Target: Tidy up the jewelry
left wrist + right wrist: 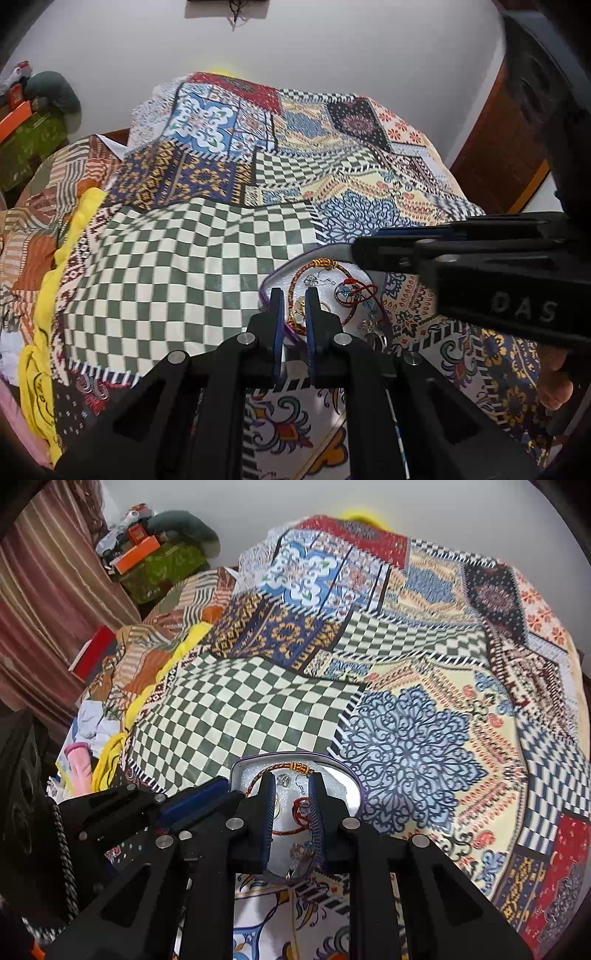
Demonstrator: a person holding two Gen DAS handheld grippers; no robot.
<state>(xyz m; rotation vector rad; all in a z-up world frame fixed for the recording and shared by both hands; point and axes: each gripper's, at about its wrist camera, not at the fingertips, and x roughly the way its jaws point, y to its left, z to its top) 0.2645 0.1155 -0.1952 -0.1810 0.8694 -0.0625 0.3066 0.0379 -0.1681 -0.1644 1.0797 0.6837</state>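
Note:
A white tray with a purple rim (275,275) (349,775) lies on the patchwork bedspread. It holds a braided red-gold cord necklace (325,263) (284,767), red thread bracelets (356,293) (301,814), small earrings (314,281) (284,781) and rings (373,330). My left gripper (294,291) hovers over the tray's left edge, its fingers a narrow gap apart with nothing clearly between them. My right gripper (291,781) hangs over the tray's middle, jaws slightly apart and empty. The right gripper's body (480,258) crosses the left wrist view.
The patchwork bedspread (207,251) (406,738) covers the bed. Yellow cloth (40,332) and clothes lie along its left edge. A green box and orange box (155,561) stand at the far left by the wall. A wooden headboard (506,147) stands at right.

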